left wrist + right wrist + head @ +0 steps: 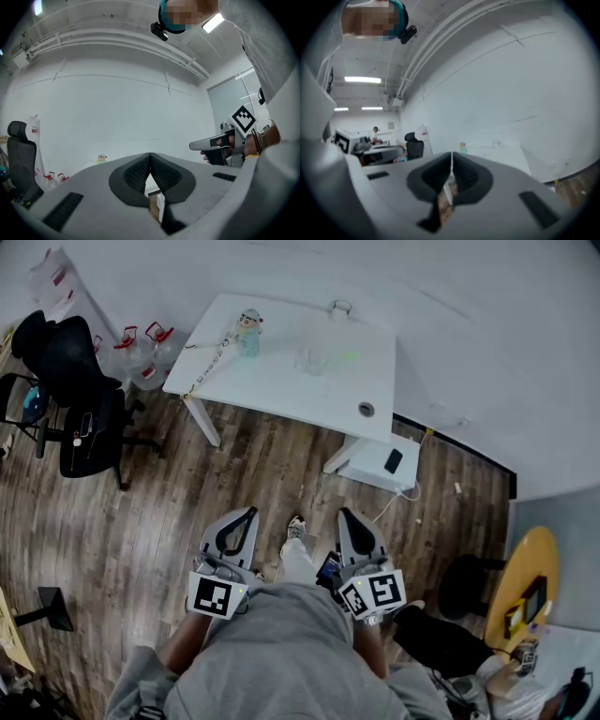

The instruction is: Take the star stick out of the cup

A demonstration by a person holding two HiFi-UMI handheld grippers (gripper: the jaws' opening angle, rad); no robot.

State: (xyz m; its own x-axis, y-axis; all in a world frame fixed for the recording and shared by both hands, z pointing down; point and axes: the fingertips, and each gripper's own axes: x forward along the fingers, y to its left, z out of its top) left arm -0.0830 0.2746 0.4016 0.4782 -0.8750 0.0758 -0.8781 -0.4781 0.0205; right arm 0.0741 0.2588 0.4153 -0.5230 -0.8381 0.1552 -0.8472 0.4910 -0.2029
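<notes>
star stick (pixel 348 357): only a faint green streak on the white table (pixel 281 381), right at the clear cup (pixel 313 360). Too small to tell if it's in the cup or beside it. Same tabletop: cartoon-figure bottle (pixel 248 332) near the far-left corner w/ a beaded chain (pixel 211 364) trailing toward the front edge, and a small clear item (pixel 339 307) at the back edge. Table is well apart from both grippers, wood floor (pixel 262 484) between. L gripper (pixel 242 519) and R gripper (pixel 347 519) are held side by side at the person's waist, pointing toward the table. Both clenched, pads meeting, nothing between them. Black office chair (pixel 80 399) far left. White box (pixel 370 465) w/ a dark flat device (pixel 394 460) on it sits under the table's right end.
</notes>
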